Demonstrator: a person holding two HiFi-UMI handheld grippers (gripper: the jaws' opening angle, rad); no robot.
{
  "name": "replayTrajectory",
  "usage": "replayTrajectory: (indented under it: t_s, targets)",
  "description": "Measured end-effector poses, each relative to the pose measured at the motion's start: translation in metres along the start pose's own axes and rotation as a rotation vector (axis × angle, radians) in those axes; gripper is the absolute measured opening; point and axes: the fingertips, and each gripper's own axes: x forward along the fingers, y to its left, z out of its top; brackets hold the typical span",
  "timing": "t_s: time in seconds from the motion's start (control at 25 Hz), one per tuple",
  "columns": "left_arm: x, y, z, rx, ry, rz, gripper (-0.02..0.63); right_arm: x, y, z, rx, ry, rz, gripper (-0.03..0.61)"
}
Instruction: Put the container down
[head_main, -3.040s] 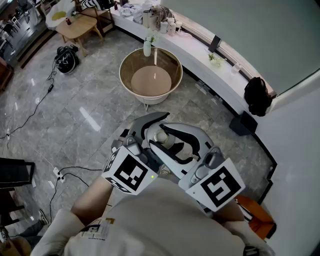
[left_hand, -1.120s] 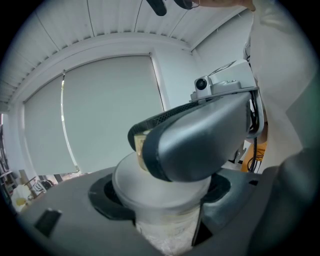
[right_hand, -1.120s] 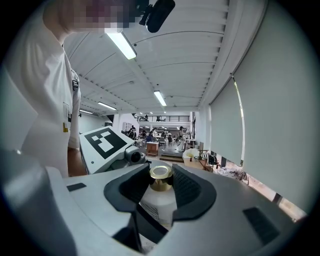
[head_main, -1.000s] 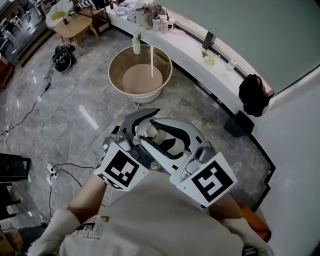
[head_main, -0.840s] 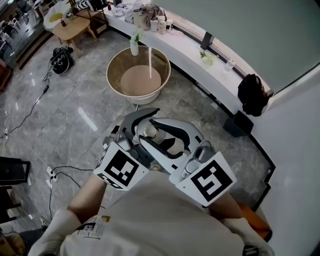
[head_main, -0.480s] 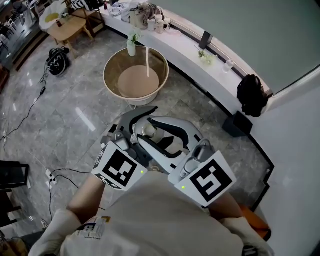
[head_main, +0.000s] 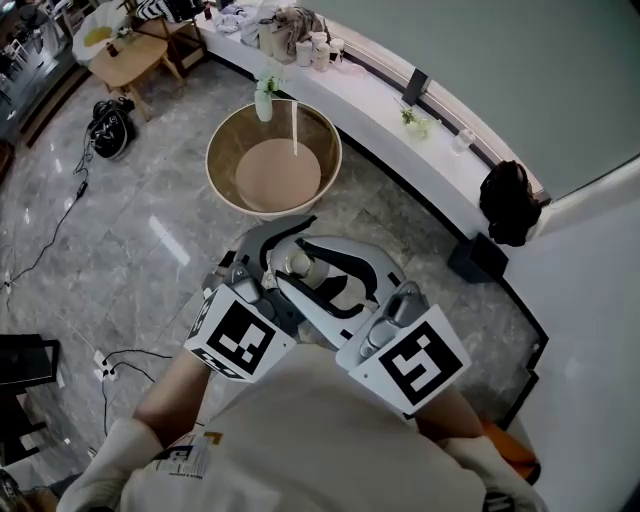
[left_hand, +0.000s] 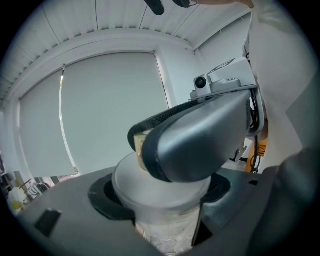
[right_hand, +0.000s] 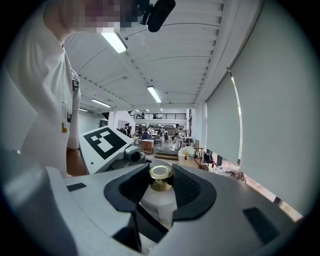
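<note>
Only the viewpoint has drifted since the earlier frames; both grippers stay clutched at the person's chest. The left gripper (left_hand: 160, 212), jaws set wide, clamps the frosted container (left_hand: 150, 182), held aloft. The right gripper (right_hand: 161, 190), jaws narrower, grips a white bottle (right_hand: 156, 207) near its gold cap (right_hand: 160, 176). Step, as judged: carrying. Next: reach a surface, perhaps the round table (head_main: 218, 185), lower, release. The container's base is hidden, and the right jaw crosses its lid.
</note>
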Motion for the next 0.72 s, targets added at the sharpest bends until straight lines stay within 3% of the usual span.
replayTrajectory:
  t_s: [0.72]
  targets:
    - [0.024, 0.199, -0.031, -0.014, 0.004, -0.078, 0.347, 0.161, -0.135, 0.029, 0.048, 0.038, -0.071, 0.141]
